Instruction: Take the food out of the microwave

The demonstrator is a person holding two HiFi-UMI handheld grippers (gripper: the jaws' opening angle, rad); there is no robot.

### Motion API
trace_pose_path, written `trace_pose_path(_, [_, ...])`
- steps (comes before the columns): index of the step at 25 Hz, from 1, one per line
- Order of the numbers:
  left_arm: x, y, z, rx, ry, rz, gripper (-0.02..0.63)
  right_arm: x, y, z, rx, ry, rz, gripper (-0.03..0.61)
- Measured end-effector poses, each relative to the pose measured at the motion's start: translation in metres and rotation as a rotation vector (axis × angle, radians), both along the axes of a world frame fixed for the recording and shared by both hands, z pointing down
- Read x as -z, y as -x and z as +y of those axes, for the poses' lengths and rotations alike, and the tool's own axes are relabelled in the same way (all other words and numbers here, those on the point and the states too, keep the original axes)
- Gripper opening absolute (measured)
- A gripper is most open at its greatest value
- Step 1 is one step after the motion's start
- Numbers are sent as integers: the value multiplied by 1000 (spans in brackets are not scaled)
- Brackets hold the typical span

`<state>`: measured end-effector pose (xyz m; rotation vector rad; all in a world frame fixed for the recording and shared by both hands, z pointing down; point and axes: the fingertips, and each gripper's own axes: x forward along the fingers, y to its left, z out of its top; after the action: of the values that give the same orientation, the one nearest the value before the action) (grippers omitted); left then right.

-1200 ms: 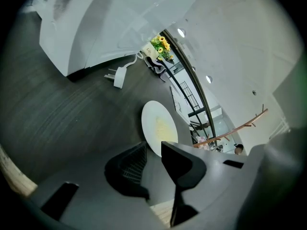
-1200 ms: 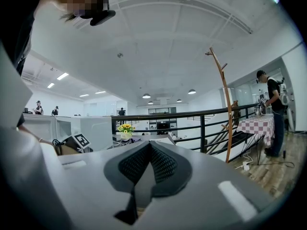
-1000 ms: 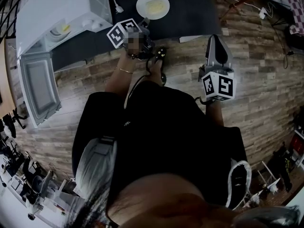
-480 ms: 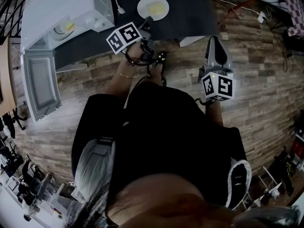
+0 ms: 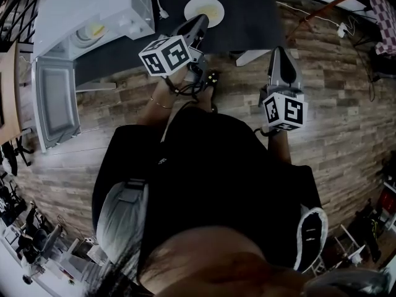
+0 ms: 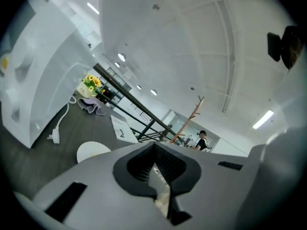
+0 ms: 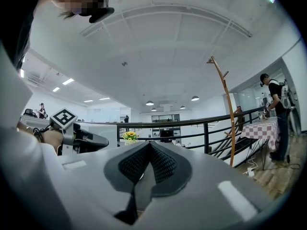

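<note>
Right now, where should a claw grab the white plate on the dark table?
Probably pinch the plate by its near rim, coming in low from the person's side. It lies flat with yellow food in its middle, so only the thin edge offers a hold.

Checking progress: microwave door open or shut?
Open. In the head view the microwave door stands swung out from the microwave, leaving the inside exposed.

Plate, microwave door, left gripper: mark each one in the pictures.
Plate (image 5: 192, 7): head view, bare white part near its left rim.
Microwave door (image 5: 55, 104): head view, middle of the open door's window.
Left gripper (image 6: 154, 147): left gripper view, where its shut fingertips meet.
</note>
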<state>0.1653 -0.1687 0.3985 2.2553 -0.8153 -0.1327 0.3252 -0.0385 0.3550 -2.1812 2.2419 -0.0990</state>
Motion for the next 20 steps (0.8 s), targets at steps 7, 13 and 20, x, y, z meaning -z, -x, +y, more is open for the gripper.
trace_pose_path(7, [51,-3,20,-11,-365,-174,6,6,7,-2,25,-14,6,2])
trace_pose_path(13, [85,-3,42,44,-673,-398,6,10,12,-5,44,-33,10,2])
trace_pose_path(20, [112,1,68,92,-843,-431,6,13,21,-8,63,-46,14,2])
